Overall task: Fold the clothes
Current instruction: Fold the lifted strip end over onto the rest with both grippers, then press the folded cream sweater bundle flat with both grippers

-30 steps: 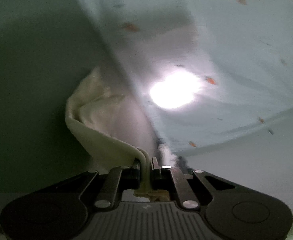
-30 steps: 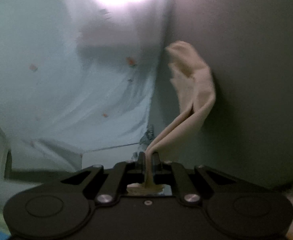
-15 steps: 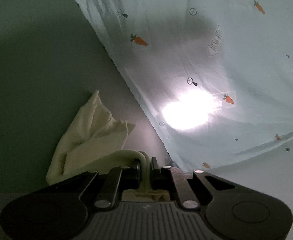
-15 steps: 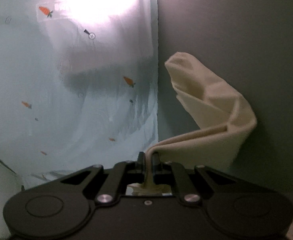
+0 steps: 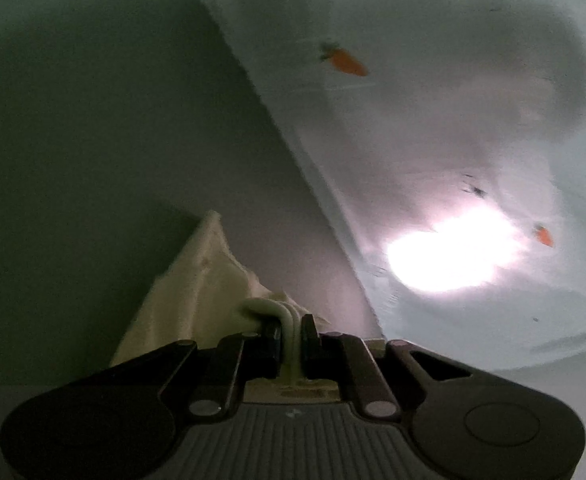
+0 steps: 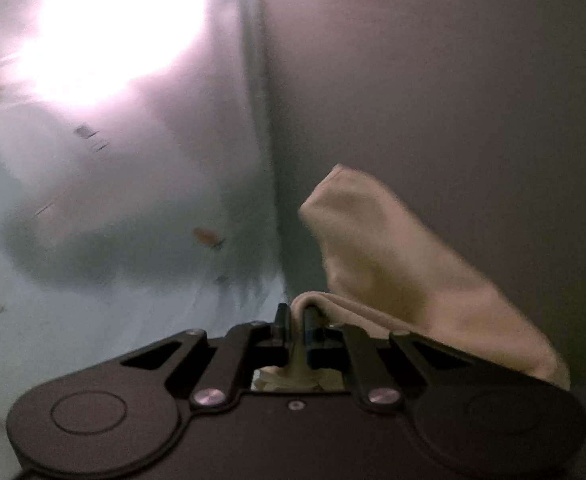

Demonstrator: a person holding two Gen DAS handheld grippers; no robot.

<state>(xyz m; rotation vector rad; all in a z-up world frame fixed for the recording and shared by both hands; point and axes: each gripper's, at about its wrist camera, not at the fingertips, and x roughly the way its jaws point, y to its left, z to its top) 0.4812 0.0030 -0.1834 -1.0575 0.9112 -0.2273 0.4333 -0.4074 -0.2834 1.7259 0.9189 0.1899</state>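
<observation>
**Cream cloth pinched at both ends**

The soft cream-coloured fabric garment (image 5: pixel 197 292) (image 6: pixel 393 256) hangs between both tools over a plain grey-green surface (image 5: pixel 93 128). The left gripper (image 5: pixel 291 332) is clamped on one bunched edge; the right gripper (image 6: pixel 297 320) is clamped on another. Beside it lies a pale blue sheet printed with small orange carrots (image 5: pixel 433 100), lit by a bright glare patch (image 6: pixel 113 28).

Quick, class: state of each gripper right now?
Left gripper: shut on the cream garment.
Right gripper: shut on the cream garment.
</observation>
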